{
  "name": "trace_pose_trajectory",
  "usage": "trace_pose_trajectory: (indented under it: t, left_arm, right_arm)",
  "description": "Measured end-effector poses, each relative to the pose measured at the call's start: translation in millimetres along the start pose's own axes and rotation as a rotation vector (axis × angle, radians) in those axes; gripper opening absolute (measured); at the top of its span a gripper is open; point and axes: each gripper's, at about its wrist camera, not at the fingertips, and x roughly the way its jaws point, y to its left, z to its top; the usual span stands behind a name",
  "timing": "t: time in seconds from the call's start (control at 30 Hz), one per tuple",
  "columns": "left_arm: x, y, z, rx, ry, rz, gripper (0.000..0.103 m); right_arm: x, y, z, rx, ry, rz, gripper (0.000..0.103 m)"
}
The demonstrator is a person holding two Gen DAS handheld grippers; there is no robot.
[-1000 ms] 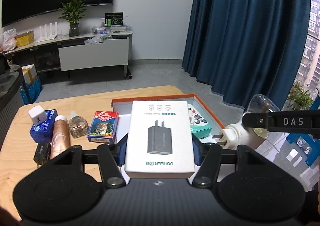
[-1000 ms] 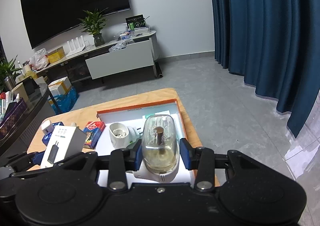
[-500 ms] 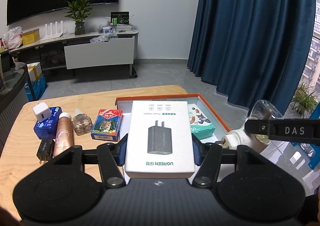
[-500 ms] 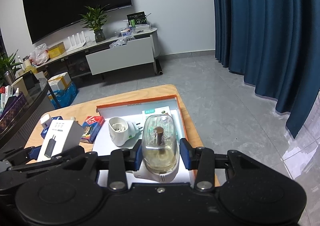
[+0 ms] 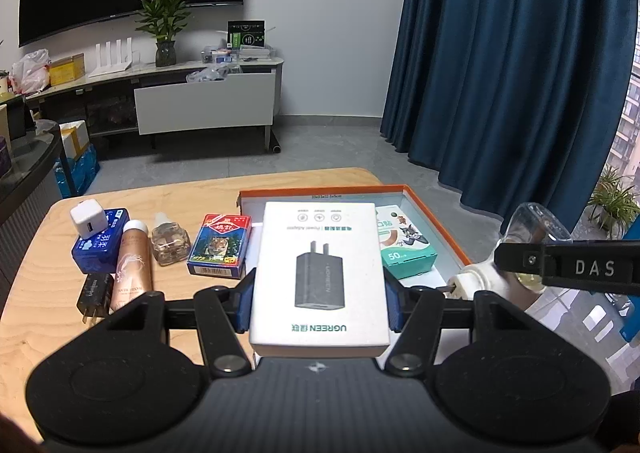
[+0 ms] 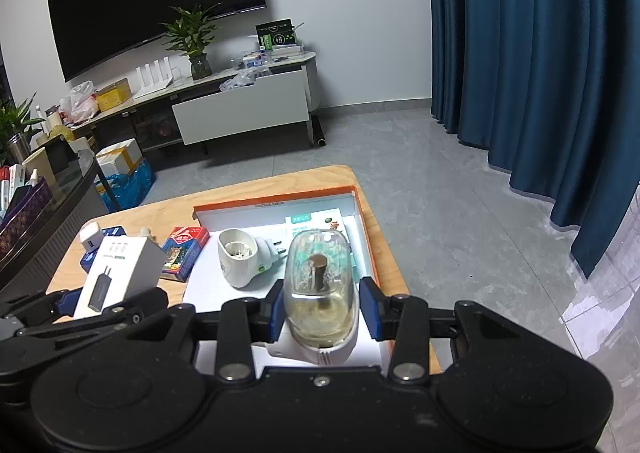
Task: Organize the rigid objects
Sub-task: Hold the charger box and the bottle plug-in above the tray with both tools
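My left gripper (image 5: 320,303) is shut on a white UGREEN charger box (image 5: 320,277) and holds it above the near left part of an orange-rimmed white tray (image 5: 436,213). My right gripper (image 6: 322,309) is shut on a clear mosquito-repellent bottle with a white plug-in base (image 6: 320,289), above the tray's (image 6: 362,221) near right part. A second white plug-in heater (image 6: 240,257) lies in the tray. A green plaster box (image 5: 404,241) lies at its far right.
Left of the tray on the wooden table (image 5: 32,293) lie a playing-card box (image 5: 220,249), a small glass bottle (image 5: 170,245), a pink tube (image 5: 132,265), a blue pack (image 5: 102,245) with a white cube charger (image 5: 89,219) on it, and a black plug (image 5: 94,295).
Both grippers have lifted and pulled back a little with their loads, so the table and tray look lower and farther. Both grips are unchanged.
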Motion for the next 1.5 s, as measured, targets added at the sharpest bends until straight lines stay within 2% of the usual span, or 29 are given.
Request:
trace_pose_trajectory:
  t: [1.5]
  left_arm:
    - [-2.2, 0.5, 1.0, -0.02, -0.006, 0.011, 0.06]
  right_arm:
    - [-0.8, 3.0, -3.0, -0.012, 0.01, 0.007, 0.048]
